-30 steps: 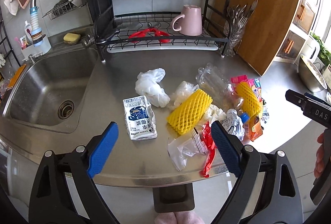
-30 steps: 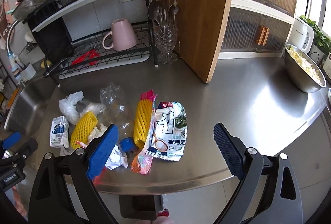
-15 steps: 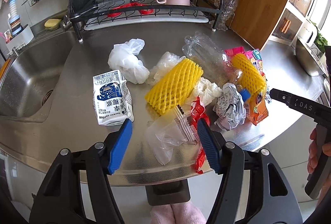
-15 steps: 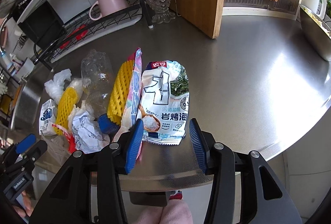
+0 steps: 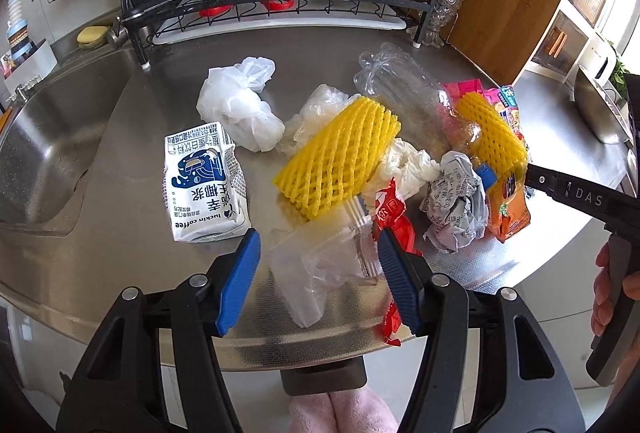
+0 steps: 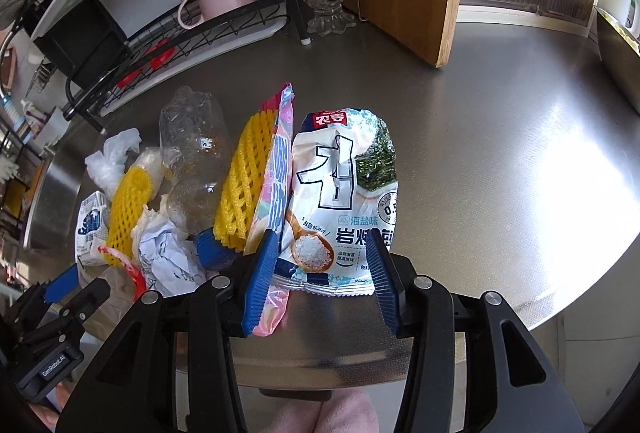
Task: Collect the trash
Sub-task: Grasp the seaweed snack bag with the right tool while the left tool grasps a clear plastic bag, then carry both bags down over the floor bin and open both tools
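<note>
Left black plastic two-finger gripper (image 5: 318, 275): ribbed blue pads, silver pivot screws. Right black two-finger gripper (image 6: 322, 275): identical; white "DAS" lettering on its side.

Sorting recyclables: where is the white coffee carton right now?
Left wrist view: the coffee carton lies left of the trash pile, between the sink and the yellow foam net.

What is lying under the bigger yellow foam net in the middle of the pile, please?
Under the yellow foam net, a clear plastic bag shows at its far end and crumpled white paper at its right; anything beneath its middle is covered.
</note>
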The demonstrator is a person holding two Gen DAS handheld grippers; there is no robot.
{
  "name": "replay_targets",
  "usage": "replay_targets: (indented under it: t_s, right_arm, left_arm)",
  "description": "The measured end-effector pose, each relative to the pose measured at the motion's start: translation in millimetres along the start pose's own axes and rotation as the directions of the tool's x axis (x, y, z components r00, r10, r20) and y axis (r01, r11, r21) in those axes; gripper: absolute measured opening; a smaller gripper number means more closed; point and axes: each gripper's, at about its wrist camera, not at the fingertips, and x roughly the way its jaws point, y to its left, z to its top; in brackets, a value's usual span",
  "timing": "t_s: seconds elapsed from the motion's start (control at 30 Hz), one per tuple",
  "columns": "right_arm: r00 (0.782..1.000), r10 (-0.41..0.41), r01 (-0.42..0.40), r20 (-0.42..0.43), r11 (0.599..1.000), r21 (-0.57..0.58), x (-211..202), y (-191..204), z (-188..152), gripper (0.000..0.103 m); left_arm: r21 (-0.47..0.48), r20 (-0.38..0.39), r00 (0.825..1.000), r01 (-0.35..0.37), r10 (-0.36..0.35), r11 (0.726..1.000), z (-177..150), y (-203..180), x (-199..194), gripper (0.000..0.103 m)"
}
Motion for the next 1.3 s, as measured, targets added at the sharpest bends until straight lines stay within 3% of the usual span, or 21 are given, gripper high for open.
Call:
replay_targets:
  t_s: [0.2, 0.23, 0.3, 0.37, 0.57, 0.8, 1.07, 1.3]
  right_arm:
    - [0.999, -0.046, 0.045, 0.011, 0.999, 0.008, 4.3, -5.3, 1.9, 0.05]
    - [0.999, -0.046, 0.046, 0.01, 0.999, 0.009, 4.6, -6.0, 2.6, 0.053]
    - [0.998, -0.06, 0.06, 0.009, 0.998, 0.009, 6.3, -7.0, 3.4, 0.069]
    - [0.998, -0.067, 0.067, 0.009, 0.998, 0.008, 9.3, -8.5, 2.7, 0.068]
    - [0.998, -0.061, 0.062, -0.028, 0.998, 0.034, 25.0, -18.3, 1.6, 0.054]
    - [0.997, -0.073, 0.073, -0.014, 0.997, 0.039, 23.9, -22.7, 5.3, 0.025]
    - [0.994, -0.098, 0.097, 0.037, 0.995, 0.022, 11.0, -18.5, 5.8, 0.016]
    - [0.99, -0.109, 0.107, 0.091, 0.994, 0.028, -22.9, -17.7, 10.5, 0.016]
  left_arm:
    - [0.002, -0.017, 1.0, -0.005, 0.005, 1.0, 1.4, 3.2, 9.8, 0.056]
    - [0.003, -0.02, 1.0, -0.005, 0.005, 1.0, 1.6, 3.6, 11.2, 0.056]
    - [0.002, -0.027, 1.0, -0.001, 0.001, 1.0, 1.4, 4.9, 15.2, 0.056]
    - [-0.001, -0.033, 0.999, 0.001, -0.002, 1.0, 0.2, 5.3, 19.6, 0.054]
    - [0.006, -0.038, 0.999, 0.005, -0.005, 1.0, 0.4, 4.3, 26.6, 0.048]
    - [0.011, -0.033, 0.999, 0.015, -0.014, 1.0, 2.1, 2.8, 27.9, 0.037]
    - [0.019, -0.028, 0.999, 0.015, -0.015, 1.0, 1.2, 2.1, 21.3, 0.025]
    - [0.014, 0.028, 1.0, -0.007, 0.007, 1.0, 4.3, 2.6, -15.0, 0.019]
